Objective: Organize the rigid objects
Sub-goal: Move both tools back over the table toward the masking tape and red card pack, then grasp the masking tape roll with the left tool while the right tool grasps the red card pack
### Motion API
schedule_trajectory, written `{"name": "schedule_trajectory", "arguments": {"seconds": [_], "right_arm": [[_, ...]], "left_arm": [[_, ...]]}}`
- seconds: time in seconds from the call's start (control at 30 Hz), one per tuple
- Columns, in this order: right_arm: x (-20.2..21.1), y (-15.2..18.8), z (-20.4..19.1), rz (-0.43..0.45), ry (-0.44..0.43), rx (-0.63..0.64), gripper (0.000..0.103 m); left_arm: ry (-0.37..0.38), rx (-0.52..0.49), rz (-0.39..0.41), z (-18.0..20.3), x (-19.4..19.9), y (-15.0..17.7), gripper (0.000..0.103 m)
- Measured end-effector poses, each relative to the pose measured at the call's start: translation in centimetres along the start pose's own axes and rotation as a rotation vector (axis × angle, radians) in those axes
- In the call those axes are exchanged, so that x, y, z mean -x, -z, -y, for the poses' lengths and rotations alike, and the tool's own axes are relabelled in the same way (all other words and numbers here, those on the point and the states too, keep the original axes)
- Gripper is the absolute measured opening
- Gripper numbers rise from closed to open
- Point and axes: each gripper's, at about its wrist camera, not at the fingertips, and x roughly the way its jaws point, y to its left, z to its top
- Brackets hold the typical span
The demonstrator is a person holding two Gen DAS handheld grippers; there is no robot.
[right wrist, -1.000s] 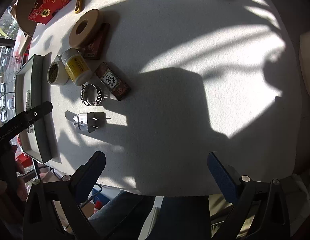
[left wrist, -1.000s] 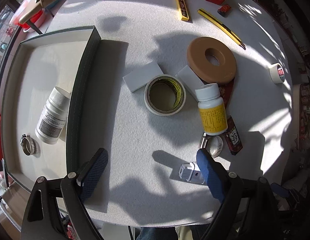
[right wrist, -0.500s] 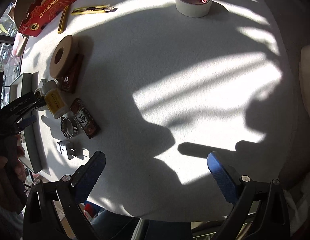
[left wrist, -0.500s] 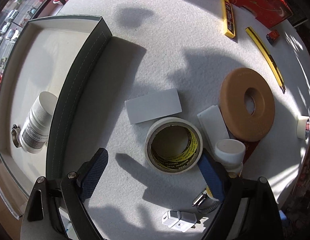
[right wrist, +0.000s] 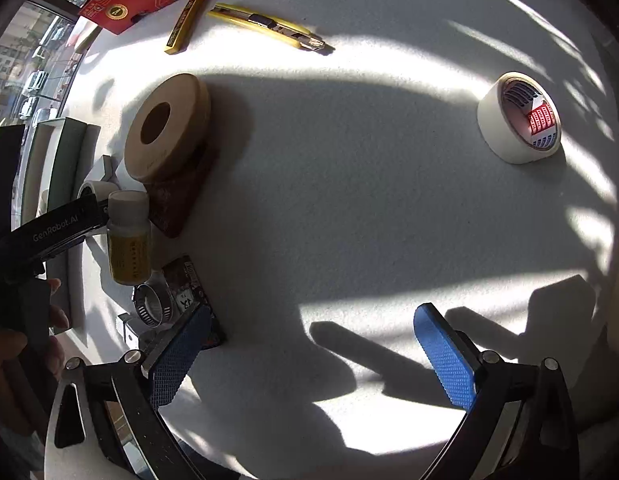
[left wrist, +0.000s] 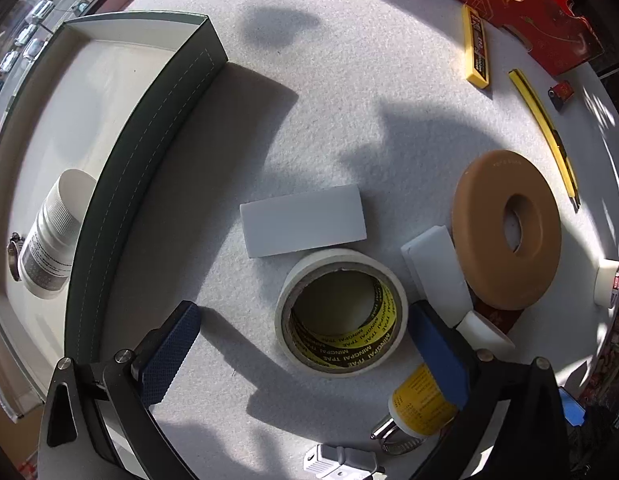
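One white bottle point(left wrist: 49, 240) in the tray point(left wrist: 141, 168) shows leftward only.

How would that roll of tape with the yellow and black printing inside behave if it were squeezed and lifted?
The tape roll looks rigid, wound thickly on a cardboard core, so it should hold its shape. It lies flat on the felt table, so it probably won't roll. Its hollow middle suggests it is light.

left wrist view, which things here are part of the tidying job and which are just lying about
Part of the job:
- tape roll, between the open left tool fingers, not gripped
- storage box
- white bottle and hose clamp, already in the box
- yellow bottle
- white block
- tan ring

Lying about:
- red carton
- white table
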Motion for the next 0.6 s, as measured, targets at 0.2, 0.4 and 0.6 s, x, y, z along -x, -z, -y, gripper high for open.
{"name": "schedule_trajectory", "arguments": {"seconds": [0.2, 0.4, 0.6], "right_arm": [[-2.1, 0.3, -4.8, 0.016, 0.121, 0.143, 0.102], [-2.2, 0.2, -5.9, 0.043, 0.208, 0.213, 0.093], [-2.1, 0.7, -7.3, 0.034, 0.215, 0.237, 0.086]], "left_arm": [[0.001, -0.007, -0.011, 0.0, -0.1, 1.5, 0.103], [-0.002, -0.026, -0.039, 0.5, 0.3, 0.3, 0.103], [-0.007, -0.059, -0.022, 1.0, 0.6, 0.4, 0.103]]}}
